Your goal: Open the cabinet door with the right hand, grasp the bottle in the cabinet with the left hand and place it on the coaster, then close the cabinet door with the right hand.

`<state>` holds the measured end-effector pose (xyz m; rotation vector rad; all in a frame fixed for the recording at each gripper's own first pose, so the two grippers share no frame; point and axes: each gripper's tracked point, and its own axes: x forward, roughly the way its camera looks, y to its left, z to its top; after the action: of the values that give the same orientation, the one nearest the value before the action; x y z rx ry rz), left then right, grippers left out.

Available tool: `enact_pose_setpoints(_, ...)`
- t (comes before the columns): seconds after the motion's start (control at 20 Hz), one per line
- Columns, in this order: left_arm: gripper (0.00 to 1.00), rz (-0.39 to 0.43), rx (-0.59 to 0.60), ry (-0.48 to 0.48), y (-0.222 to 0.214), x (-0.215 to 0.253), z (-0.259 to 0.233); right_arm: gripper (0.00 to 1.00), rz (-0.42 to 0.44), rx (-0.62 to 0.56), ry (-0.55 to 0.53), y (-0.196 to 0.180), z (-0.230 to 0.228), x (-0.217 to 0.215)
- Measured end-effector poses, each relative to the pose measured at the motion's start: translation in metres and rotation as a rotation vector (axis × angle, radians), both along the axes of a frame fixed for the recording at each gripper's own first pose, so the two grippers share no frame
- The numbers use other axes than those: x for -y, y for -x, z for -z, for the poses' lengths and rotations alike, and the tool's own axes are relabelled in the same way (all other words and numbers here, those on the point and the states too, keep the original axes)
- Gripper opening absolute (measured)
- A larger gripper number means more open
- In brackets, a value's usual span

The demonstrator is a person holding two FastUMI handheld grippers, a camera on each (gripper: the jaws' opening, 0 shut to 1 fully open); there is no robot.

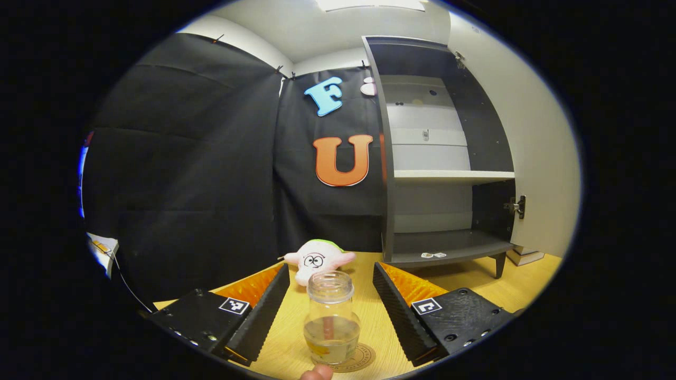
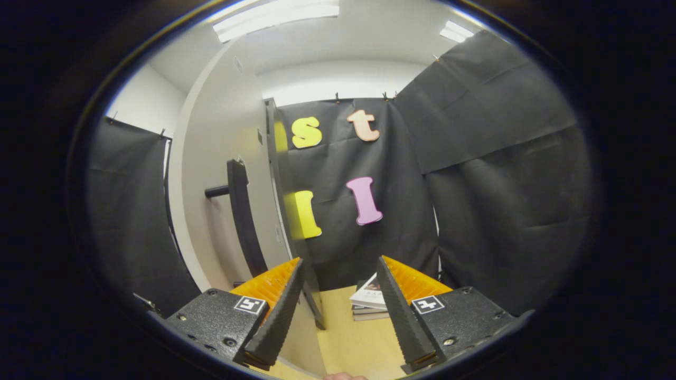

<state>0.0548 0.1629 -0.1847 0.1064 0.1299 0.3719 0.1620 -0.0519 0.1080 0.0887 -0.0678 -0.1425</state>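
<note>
Straddling bottle on coaster, jaws spread.

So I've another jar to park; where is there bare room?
Both cabinet shelves, upper and lower, lie bare. So does the table right of the bottle. Crowded: around the coaster, with the plush toy behind.

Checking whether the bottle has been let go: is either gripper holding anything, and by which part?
Nothing is held. The bottle stands on the coaster between the open left gripper fingers, untouched; the right gripper is open too.
</note>
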Motion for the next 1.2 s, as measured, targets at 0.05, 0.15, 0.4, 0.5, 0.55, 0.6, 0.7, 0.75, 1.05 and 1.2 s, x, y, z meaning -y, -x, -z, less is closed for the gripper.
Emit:
enact_pose_setpoints(0.05, 0.95, 0.007, 0.004, -0.003, -0.002, 0.002, -0.010, 0.86, 0.001, -0.001, 0.011, -0.002, 0.000, 0.001)
enact_pose_setpoints(0.15, 0.95, 0.024, 0.011, 0.000, -0.004, 0.008, -0.033, 0.86, -0.003, 0.010, 0.033, -0.004, -0.001, 0.003)
enact_pose_setpoints(0.4, 0.95, 0.077, 0.030, 0.008, 0.000, 0.033, -0.092, 0.86, -0.030, 0.032, 0.029, -0.007, 0.000, 0.003)
enact_pose_setpoints(0.5, 0.95, 0.099, 0.014, 0.037, 0.003, 0.046, -0.103, 0.86, -0.045, 0.039, 0.039, -0.009, -0.002, 0.001)
enact_pose_setpoints(0.55, 0.95, 0.108, 0.009, 0.046, 0.005, 0.052, -0.111, 0.86, -0.056, 0.042, 0.048, -0.009, -0.003, 0.000)
enact_pose_setpoints(0.6, 0.96, 0.117, 0.010, 0.045, 0.006, 0.056, -0.120, 0.86, -0.066, 0.046, 0.054, -0.009, -0.004, 0.000)
enact_pose_setpoints(0.7, 0.95, 0.136, 0.010, 0.031, 0.007, 0.066, -0.137, 0.86, -0.085, 0.045, 0.050, -0.010, -0.003, 0.000)
enact_pose_setpoints(0.75, 0.95, 0.148, 0.008, 0.025, 0.006, 0.072, -0.147, 0.86, -0.092, 0.043, 0.044, -0.012, -0.002, 0.000)
enact_pose_setpoints(1.05, 0.95, 0.187, 0.005, 0.023, 0.007, 0.106, -0.186, 0.86, -0.063, -0.030, 0.036, -0.011, -0.001, 0.000)
enact_pose_setpoints(1.2, 0.95, 0.216, 0.006, 0.032, 0.012, 0.117, -0.191, 0.85, -0.092, -0.076, 0.034, -0.011, 0.004, -0.006)
